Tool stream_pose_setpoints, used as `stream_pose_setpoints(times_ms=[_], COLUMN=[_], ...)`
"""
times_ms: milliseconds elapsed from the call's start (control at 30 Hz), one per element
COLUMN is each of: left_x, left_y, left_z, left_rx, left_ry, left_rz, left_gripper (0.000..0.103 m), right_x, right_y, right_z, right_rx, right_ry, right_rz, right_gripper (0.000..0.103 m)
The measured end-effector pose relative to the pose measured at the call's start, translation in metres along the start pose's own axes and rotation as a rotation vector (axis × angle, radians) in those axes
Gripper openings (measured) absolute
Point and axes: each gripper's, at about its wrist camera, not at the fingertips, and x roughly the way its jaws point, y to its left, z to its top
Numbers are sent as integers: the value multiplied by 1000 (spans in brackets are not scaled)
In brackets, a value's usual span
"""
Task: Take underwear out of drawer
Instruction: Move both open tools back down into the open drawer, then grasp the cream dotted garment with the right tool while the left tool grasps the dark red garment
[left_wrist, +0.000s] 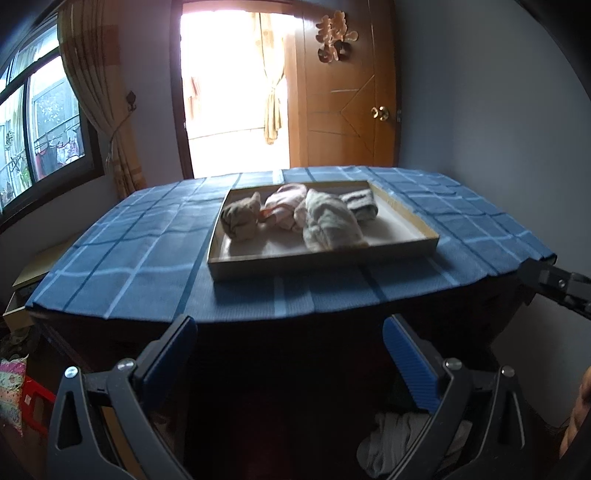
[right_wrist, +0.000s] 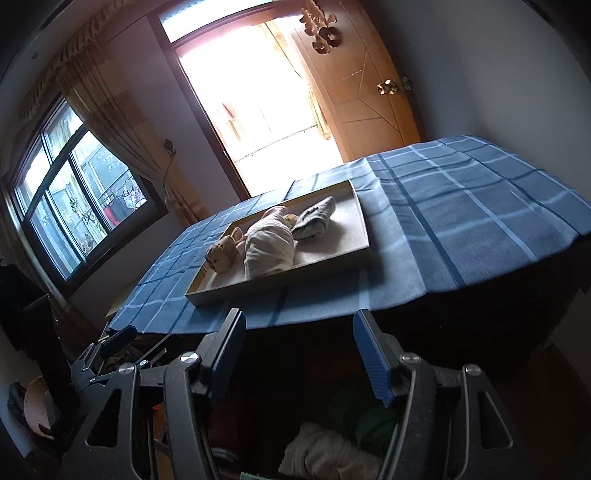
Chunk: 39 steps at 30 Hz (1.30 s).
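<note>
A shallow tray (left_wrist: 321, 260) (right_wrist: 280, 282) sits on the blue checked tablecloth (left_wrist: 147, 251) (right_wrist: 461, 229) and holds several rolled pieces of underwear (left_wrist: 328, 221) (right_wrist: 269, 247). My left gripper (left_wrist: 291, 354) is open and empty, below the table's front edge. My right gripper (right_wrist: 299, 350) is open and empty, also below the front edge; its tip shows at the right of the left wrist view (left_wrist: 554, 284). Below the grippers, in the dark, lie pale folded clothes (left_wrist: 402, 443) (right_wrist: 325, 454) and a green one (right_wrist: 365, 413), seemingly in an open drawer.
The dark wooden cabinet front (left_wrist: 288, 369) lies under the cloth. A wooden door (left_wrist: 343, 110) and a bright doorway (left_wrist: 236, 103) stand behind the table. A window (left_wrist: 40, 129) with a curtain is at the left. Clutter lies on the floor at the left (left_wrist: 14, 391).
</note>
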Motion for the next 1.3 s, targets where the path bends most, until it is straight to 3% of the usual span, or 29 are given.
stream_pose_setpoints(times_ms=[300,600,767,1300], left_x=[6,10,11,11], left_y=[2,2,0,-5], left_z=[-37,-57,-63,-80], left_rx=[-15,-2,10,45], left_ry=[88,123,140,186], left_rz=[8,37,47,68], left_gripper=[102,102,102,102], right_x=[-6,-5,-1,-7], right_y=[-23,-37,-43,-32], right_z=[-36,-61,-74,-91], right_rx=[46,66,103,31], right_ry=[45,91,157,170], right_rz=[-27,-51,-38,-58], right_gripper=[63,63,63,63])
